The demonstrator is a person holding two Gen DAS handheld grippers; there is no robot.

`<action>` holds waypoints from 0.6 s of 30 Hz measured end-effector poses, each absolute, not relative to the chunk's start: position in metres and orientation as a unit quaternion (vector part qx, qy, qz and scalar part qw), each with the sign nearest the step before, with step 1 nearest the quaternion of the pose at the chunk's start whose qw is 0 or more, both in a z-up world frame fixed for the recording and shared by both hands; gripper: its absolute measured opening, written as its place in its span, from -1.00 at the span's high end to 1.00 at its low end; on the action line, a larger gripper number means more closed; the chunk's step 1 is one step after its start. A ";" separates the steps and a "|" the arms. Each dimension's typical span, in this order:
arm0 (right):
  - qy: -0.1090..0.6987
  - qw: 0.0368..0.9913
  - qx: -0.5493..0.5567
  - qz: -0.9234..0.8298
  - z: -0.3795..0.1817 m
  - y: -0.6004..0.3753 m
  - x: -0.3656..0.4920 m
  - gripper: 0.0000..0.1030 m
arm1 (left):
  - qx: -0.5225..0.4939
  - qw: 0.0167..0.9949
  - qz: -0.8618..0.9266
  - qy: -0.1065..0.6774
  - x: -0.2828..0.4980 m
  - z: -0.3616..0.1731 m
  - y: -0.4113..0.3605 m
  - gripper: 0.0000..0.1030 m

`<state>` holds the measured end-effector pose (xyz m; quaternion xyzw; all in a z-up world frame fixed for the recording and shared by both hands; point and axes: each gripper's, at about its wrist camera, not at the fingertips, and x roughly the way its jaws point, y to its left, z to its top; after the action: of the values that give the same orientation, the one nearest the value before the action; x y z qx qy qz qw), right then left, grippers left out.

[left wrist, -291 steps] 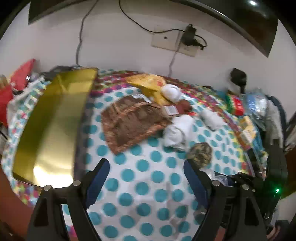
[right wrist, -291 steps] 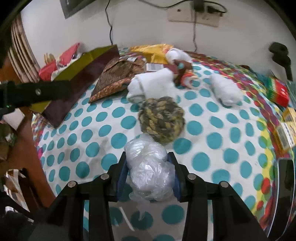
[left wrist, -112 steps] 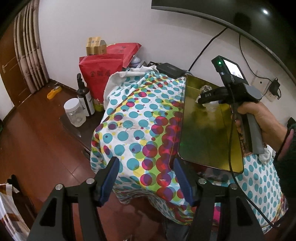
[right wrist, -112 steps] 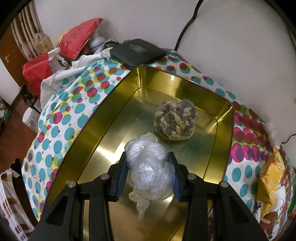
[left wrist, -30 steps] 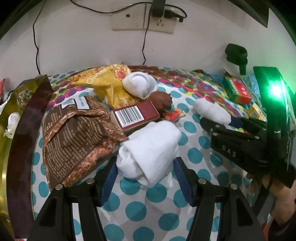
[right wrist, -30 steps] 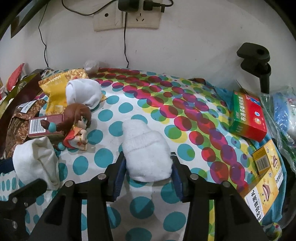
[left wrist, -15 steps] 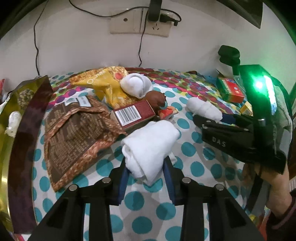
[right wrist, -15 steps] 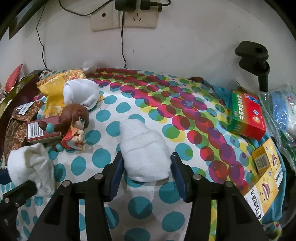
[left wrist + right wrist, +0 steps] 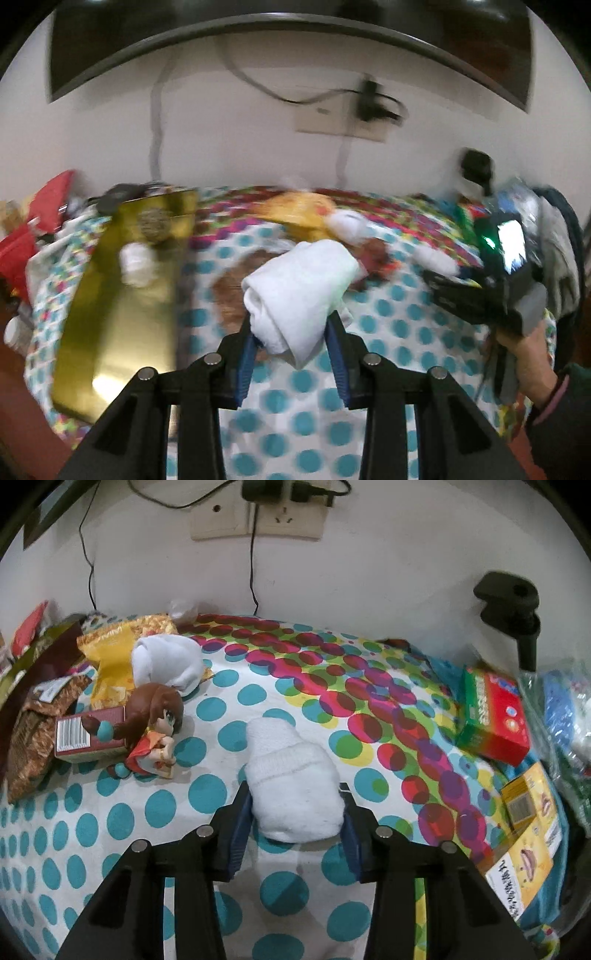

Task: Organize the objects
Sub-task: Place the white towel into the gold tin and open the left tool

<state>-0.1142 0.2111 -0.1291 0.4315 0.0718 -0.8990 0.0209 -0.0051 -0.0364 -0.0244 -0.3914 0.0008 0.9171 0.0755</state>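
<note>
My left gripper (image 9: 291, 328) is shut on a rolled white towel (image 9: 299, 280) and holds it in the air above the spotted tablecloth; this view is blurred. The gold tray (image 9: 122, 295) lies at the left with a braided ball (image 9: 153, 221) and a white plastic bundle (image 9: 136, 264) in it. In the right wrist view my right gripper (image 9: 294, 805) has its jaws closing on a rolled white sock (image 9: 291, 786) that rests on the cloth. Both pads touch the sock's sides.
A doll (image 9: 155, 723), a barcoded red box (image 9: 88, 734), a brown packet (image 9: 29, 731), a yellow packet (image 9: 114, 653) and another white sock (image 9: 166, 661) lie left of the right gripper. A red-green box (image 9: 491, 716) and yellow boxes (image 9: 524, 812) line the right edge. A black clamp (image 9: 513, 605) stands behind.
My left gripper shut on the towel, then lifted it off the cloth and drew back, bringing the gold tray into view. The right gripper stayed put while its jaws narrowed around the sock.
</note>
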 end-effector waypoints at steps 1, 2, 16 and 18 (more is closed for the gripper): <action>0.079 0.019 0.430 -0.899 -0.129 0.209 -0.114 0.24 | -0.390 0.060 0.919 -0.006 -0.006 -0.022 -0.053 0.30; 0.082 0.018 0.430 -0.899 -0.129 0.208 -0.114 0.24 | -0.391 0.048 0.919 -0.010 -0.007 -0.021 -0.063 0.30; 0.065 0.024 0.434 -0.898 -0.129 0.210 -0.114 0.21 | -0.450 -0.067 0.887 -0.079 -0.025 -0.063 -0.180 0.30; 0.064 0.025 0.434 -0.898 -0.129 0.210 -0.113 0.21 | -0.458 -0.070 0.883 -0.076 -0.035 -0.067 -0.184 0.30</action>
<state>-0.1134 0.2096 -0.1287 0.4340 0.0639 -0.8983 0.0247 -0.0355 -0.1840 -0.0674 -0.4580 -0.0755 0.8830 -0.0696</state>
